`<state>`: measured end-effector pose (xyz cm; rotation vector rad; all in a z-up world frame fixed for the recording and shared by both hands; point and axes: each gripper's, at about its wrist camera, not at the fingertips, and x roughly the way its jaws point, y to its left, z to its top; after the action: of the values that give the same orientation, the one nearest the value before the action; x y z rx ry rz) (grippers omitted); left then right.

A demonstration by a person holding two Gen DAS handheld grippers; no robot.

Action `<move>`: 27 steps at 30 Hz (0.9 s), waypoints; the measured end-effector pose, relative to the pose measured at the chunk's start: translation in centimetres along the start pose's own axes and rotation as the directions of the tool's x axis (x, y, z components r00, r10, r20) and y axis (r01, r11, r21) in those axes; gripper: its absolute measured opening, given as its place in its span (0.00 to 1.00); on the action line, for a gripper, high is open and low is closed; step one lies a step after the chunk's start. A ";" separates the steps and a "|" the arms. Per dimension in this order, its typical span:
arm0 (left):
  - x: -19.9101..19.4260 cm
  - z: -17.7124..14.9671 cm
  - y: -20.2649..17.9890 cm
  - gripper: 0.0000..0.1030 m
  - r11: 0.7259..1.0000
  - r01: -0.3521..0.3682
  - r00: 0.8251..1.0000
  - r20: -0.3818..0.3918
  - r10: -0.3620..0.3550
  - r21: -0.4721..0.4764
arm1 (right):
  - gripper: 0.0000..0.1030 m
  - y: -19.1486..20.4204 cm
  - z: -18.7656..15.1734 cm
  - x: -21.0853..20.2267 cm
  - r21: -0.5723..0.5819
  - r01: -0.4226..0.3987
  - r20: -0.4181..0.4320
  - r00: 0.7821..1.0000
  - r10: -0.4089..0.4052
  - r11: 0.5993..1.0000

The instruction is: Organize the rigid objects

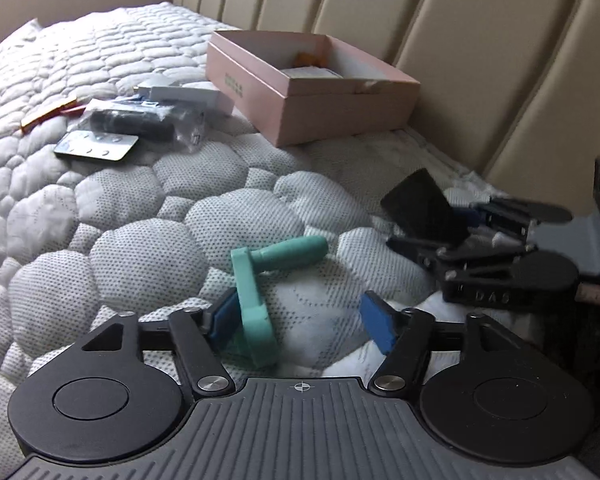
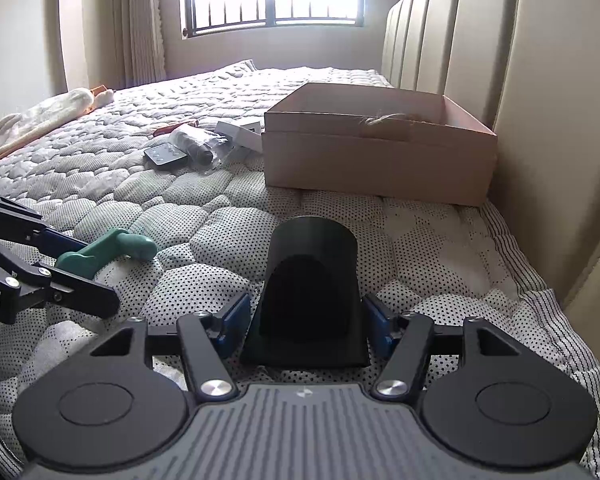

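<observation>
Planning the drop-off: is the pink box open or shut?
Open. The pink box has no lid on, and items show inside it in the left wrist view.

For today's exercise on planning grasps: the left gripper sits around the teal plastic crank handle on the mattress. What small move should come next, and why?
Probably close the left gripper. Its jaws stand wide open with the teal plastic crank handle lying between them on the quilted mattress, touching only the left pad, so nothing is gripped yet. The open pink cardboard box waits beyond.
</observation>
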<state>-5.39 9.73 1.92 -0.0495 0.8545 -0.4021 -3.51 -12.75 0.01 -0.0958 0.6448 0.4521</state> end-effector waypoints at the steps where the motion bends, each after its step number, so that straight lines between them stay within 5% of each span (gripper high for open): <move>1: -0.1 0.1 -0.2 0.66 1.000 -0.013 1.000 0.019 0.013 -0.012 | 0.61 0.0 0.0 0.0 0.001 -0.001 0.001 1.000 0.001 1.000; 5: -0.1 1.1 -1.1 0.65 0.997 -0.078 0.994 0.078 0.080 -0.028 | 0.61 -0.1 -0.1 -0.1 0.006 -0.004 0.004 1.000 0.004 1.000; 12: 2.0 2.0 -2.2 0.66 0.987 -0.160 0.986 0.050 0.160 -0.009 | 0.62 -0.3 -0.2 -0.1 0.016 -0.014 0.009 1.000 0.014 1.000; 22: 0.6 0.1 -2.9 0.59 0.982 -0.189 0.976 0.107 0.188 0.006 | 0.62 -0.6 1.6 -0.9 -0.022 -0.012 0.029 0.999 0.013 1.000; 27: -0.7 -0.7 -3.4 0.59 0.987 -0.161 0.979 0.127 0.162 -0.018 | 0.48 -0.6 2.3 -0.5 -0.078 -0.060 -0.050 0.997 0.056 0.995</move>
<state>-7.41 6.95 2.68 -0.0132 0.7275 -0.2405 -2.31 -12.94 2.06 -0.1644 0.6783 0.5328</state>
